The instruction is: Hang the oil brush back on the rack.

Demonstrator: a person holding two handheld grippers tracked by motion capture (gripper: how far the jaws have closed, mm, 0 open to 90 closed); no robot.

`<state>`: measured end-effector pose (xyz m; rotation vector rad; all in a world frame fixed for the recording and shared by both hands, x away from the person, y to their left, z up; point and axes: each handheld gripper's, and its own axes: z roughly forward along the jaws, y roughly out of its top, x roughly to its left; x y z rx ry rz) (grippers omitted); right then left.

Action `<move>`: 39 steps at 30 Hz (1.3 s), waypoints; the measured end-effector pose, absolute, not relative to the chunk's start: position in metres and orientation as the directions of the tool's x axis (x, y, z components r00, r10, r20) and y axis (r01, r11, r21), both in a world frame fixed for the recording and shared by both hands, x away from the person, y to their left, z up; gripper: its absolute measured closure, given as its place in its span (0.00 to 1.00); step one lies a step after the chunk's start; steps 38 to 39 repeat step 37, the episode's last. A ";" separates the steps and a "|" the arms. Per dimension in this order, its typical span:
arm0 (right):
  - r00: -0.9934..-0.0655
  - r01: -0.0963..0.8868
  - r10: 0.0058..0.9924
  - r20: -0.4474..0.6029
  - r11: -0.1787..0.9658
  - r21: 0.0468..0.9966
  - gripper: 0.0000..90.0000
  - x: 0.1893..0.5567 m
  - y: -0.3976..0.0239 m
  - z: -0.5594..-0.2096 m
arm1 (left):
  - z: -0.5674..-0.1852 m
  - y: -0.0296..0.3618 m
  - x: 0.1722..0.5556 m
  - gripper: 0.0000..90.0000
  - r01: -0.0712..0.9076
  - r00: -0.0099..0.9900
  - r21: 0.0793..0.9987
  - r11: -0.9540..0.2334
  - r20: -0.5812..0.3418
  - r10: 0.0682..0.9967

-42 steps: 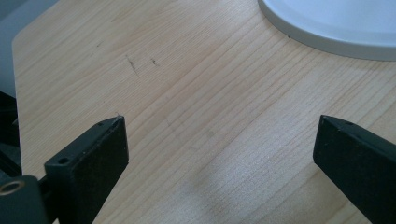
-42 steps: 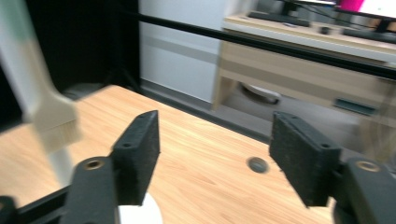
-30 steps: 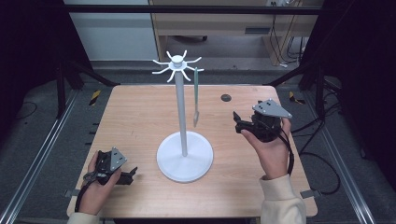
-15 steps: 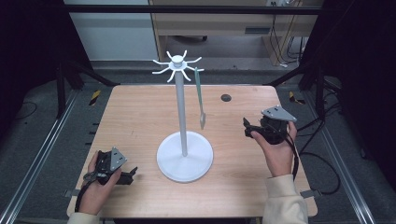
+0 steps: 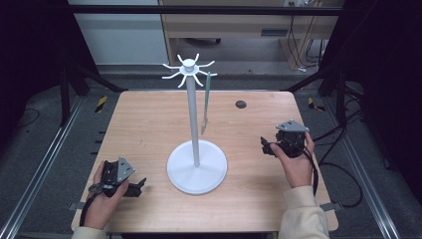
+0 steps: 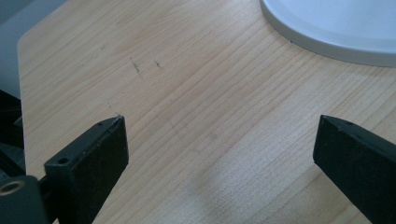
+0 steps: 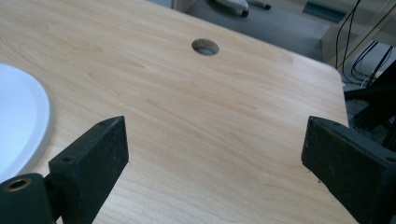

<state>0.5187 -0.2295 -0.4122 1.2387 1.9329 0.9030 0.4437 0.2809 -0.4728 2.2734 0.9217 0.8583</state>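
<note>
Overhead forward-down; claw views near table (image 5: pixel 149 124)

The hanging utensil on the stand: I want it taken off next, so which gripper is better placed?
Probably the right gripper: it is open and on the side where the utensil hangs from the stand.

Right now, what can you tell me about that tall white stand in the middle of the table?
The white stand rises upright from a broad round base resting flat on the wooden table, roughly at its centre. A slim pole carries a crown of curved hooks spreading outward at the top. It looks like painted metal or plastic. A thin pale green utensil hangs from one hook on the right. Neither gripper touches it.
</note>
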 end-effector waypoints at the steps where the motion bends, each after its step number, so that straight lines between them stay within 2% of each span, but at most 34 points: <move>1: -0.331 0.483 0.931 -0.155 0.309 0.819 0.11 0.519 -0.230 -0.415 | -0.473 0.281 0.444 0.03 0.405 0.564 0.670 -0.622 0.353 0.747; 5: -0.335 0.492 0.936 -0.112 0.275 0.826 0.18 0.520 -0.233 -0.426 | -0.473 0.282 0.444 0.03 0.408 0.559 0.671 -0.619 0.353 0.751; 17: -0.431 0.568 0.901 -0.041 0.306 0.764 0.18 0.525 -0.220 -0.458 | -0.473 0.282 0.444 0.03 0.409 0.560 0.669 -0.620 0.353 0.750; 23: -0.463 0.587 0.886 -0.039 0.339 0.735 0.17 0.527 -0.212 -0.468 | -0.473 0.281 0.444 0.03 0.408 0.561 0.667 -0.623 0.355 0.748; 33: -0.526 0.582 0.849 -0.060 0.410 0.702 0.16 0.528 -0.190 -0.480 | -0.473 0.282 0.443 0.03 0.409 0.561 0.668 -0.622 0.354 0.749; 39: -0.541 0.557 0.839 -0.058 0.409 0.723 0.16 0.527 -0.186 -0.480 | -0.473 0.282 0.444 0.03 0.409 0.561 0.666 -0.624 0.355 0.748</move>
